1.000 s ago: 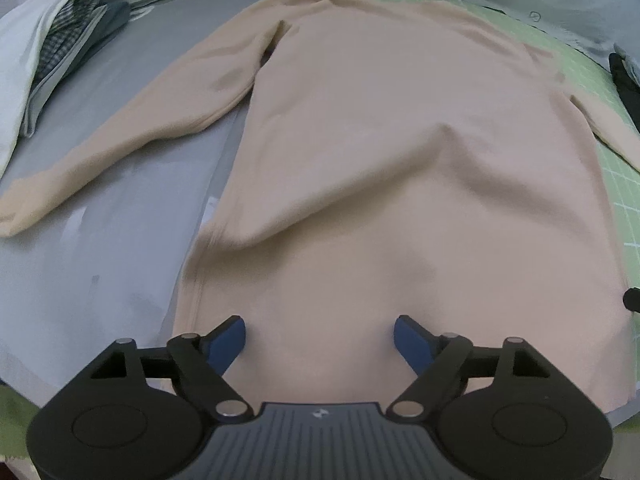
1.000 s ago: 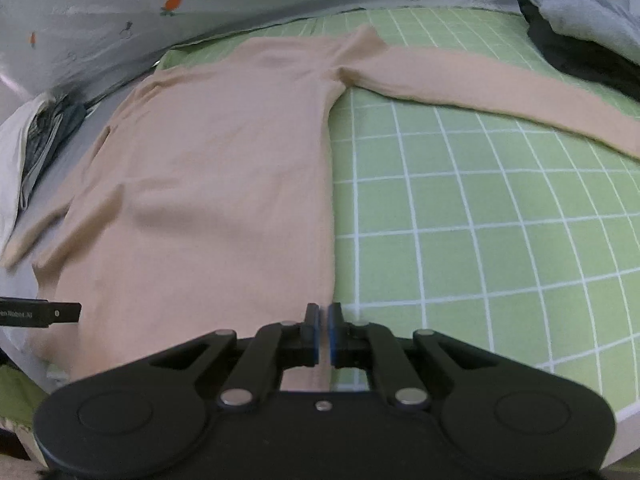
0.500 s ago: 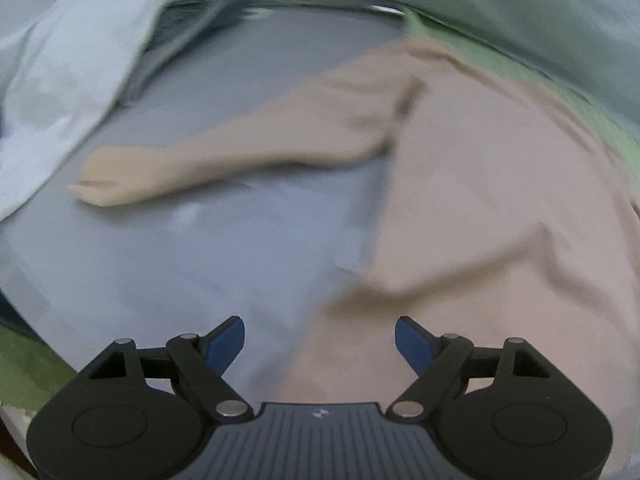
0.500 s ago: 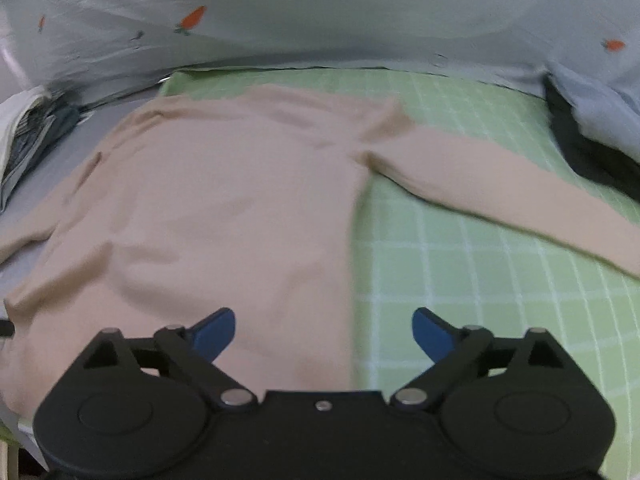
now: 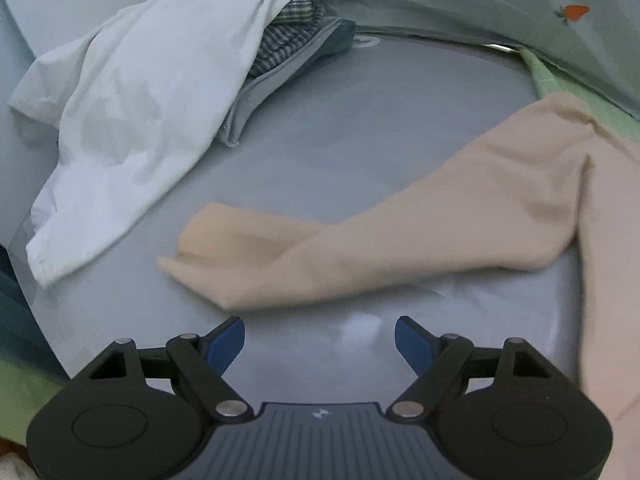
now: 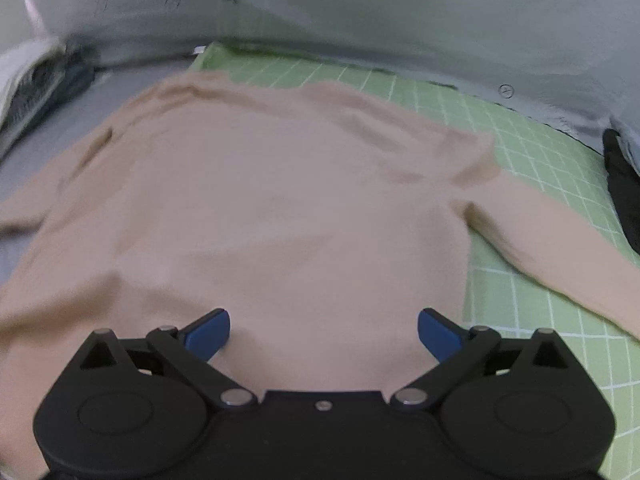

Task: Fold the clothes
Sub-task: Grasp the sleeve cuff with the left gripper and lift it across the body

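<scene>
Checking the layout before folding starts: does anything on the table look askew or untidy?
Mostly tidy. The beige top lies flat and spread, but its cuff looks creased and partly doubled over. A white garment is draped loosely over a checked stack at the table's far left. Both hand-held grippers are open, holding nothing.

- the sweater [image 6: 280, 208] was plain beige.
- the mat [image 6: 520, 312], lower right, was green with a white grid.
- the cloth [image 5: 132, 100], upper left, was white over a checked shirt [image 5: 288, 28].
- the fingertips [image 5: 224, 340] were blue.
</scene>
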### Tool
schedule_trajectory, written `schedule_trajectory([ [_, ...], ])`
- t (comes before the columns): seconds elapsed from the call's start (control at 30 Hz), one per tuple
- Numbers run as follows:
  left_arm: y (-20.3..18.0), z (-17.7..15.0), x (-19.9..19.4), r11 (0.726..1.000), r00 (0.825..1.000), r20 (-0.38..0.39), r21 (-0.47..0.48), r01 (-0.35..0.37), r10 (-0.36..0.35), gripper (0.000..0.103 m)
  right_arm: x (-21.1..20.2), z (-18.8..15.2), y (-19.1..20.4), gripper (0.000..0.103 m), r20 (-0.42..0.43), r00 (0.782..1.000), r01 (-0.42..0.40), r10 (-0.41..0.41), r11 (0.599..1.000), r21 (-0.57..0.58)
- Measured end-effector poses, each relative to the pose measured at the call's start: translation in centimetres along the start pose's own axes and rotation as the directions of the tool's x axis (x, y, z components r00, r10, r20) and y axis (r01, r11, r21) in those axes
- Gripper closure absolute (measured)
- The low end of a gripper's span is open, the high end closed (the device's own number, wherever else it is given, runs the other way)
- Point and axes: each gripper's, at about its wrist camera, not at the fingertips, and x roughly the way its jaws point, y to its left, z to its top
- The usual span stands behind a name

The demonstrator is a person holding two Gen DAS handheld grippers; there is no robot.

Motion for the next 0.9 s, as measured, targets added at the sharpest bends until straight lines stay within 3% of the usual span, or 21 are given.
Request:
schedule_trajectory([
  [0.17,-0.8,1.3,1.6,0.994,1.000,0.018,0.109,0.020,-0.022,0.021,0.5,-0.3,0.2,0.001,-0.032,0.999,0.030,-0.029,1.000,0.010],
  [0.23,-1.0,1.6,2.3,0.994,1.000,0.016,0.102,0.022,-0.024,0.023,0.7,-0.4,0.0,0.001,-0.043,0.998,0.041,-0.039,0.999,0.034],
  [0.33,-0.9,2.1,2.5,0.992,0.996,0.011,0.090,0.086,-0.087,0.050,0.9,-0.4,-0.3,0.000,-0.047,0.998,0.045,-0.041,0.996,0.081],
  [0.4,-1.3,2.5,2.3,0.989,0.994,-0.005,0.098,0.111,-0.111,0.079,0.9,-0.5,-0.3,0.000,-0.047,0.998,0.050,-0.046,0.994,0.102],
  [0.47,-1.7,2.7,2.2,0.985,0.990,-0.024,0.102,0.140,-0.138,0.088,1.0,-0.6,-0.2,0.000,-0.044,0.998,0.053,-0.048,0.992,0.117],
  [0.53,-1.9,3.0,1.9,0.973,0.975,-0.041,0.078,0.219,-0.216,0.093,1.1,-0.6,-0.2,0.000,-0.041,0.998,0.051,-0.046,0.990,0.130],
  [0.6,-2.3,3.3,1.5,0.946,0.945,-0.058,0.024,0.324,-0.322,0.094,1.2,-0.6,-0.3,0.000,-0.039,0.998,0.049,-0.044,0.989,0.140],
  [0.67,-3.2,3.4,1.4,0.905,0.902,-0.074,-0.033,0.425,-0.426,0.095,1.2,-0.6,-0.3,0.000,-0.039,0.998,0.048,-0.043,0.988,0.144],
  [0.73,-4.4,3.4,1.3,0.857,0.852,-0.089,-0.070,0.511,-0.516,0.095,1.2,-0.5,-0.3,0.000,-0.039,0.998,0.046,-0.041,0.989,0.143],
  [0.87,-5.8,3.6,0.8,0.739,0.734,-0.086,-0.106,0.666,-0.674,0.095,1.3,-0.5,-0.7,0.000,-0.037,0.999,0.035,-0.030,0.989,0.147],
  [0.9,-5.5,3.8,0.8,0.721,0.717,-0.081,-0.125,0.682,-0.692,0.095,1.3,-0.5,-0.7,0.000,-0.036,0.999,0.034,-0.029,0.989,0.146],
])
